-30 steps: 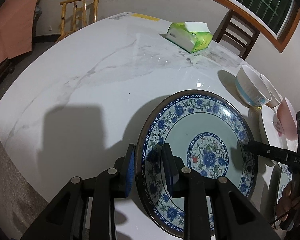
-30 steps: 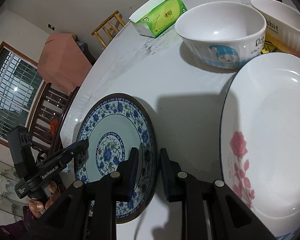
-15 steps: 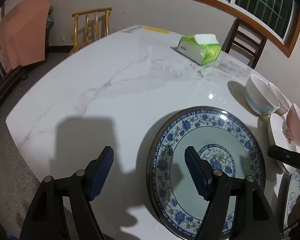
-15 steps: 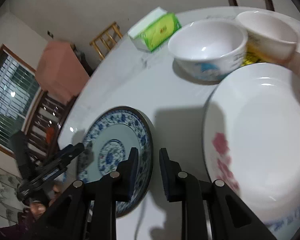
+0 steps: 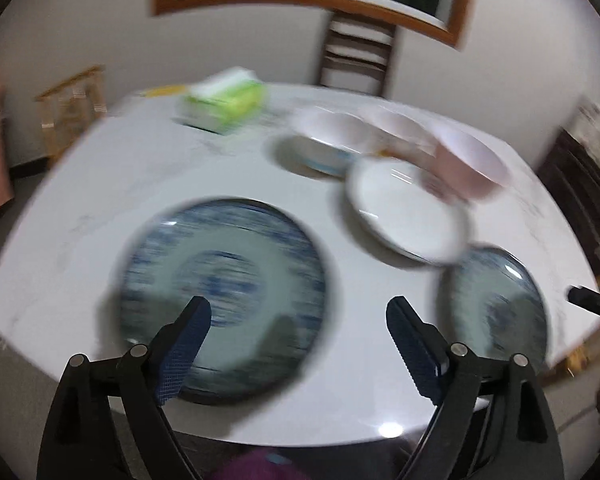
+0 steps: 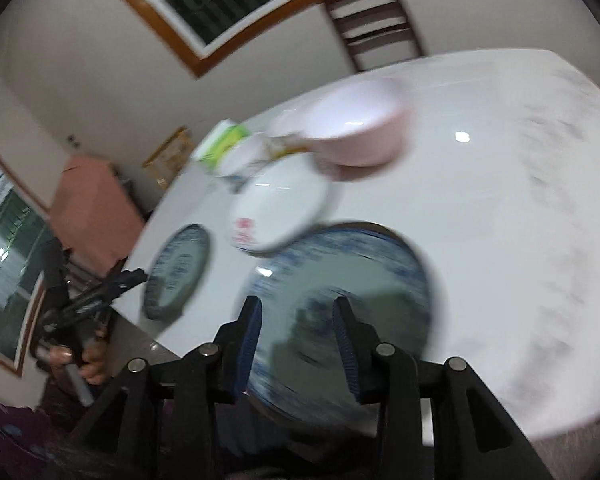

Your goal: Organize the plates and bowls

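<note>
Both hand-held grippers point(image 5: 296, 340) point(image 6: 296, 340) opening, nothing clamped (bowls point(image 6: 356, 128) and plates point(image 5: 224, 292) look empty, blurred)

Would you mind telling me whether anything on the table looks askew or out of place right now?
The white plate looks askew: its near edge overlaps the rim of the smaller blue plate, and the pink bowl appears to sit against its far side. The big blue plate lies flat, apart. Blur hides finer detail.

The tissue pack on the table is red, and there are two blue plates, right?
Not quite. The tissue pack is green, not red, as the left wrist view shows. The two blue plates do lie on the table.
</note>
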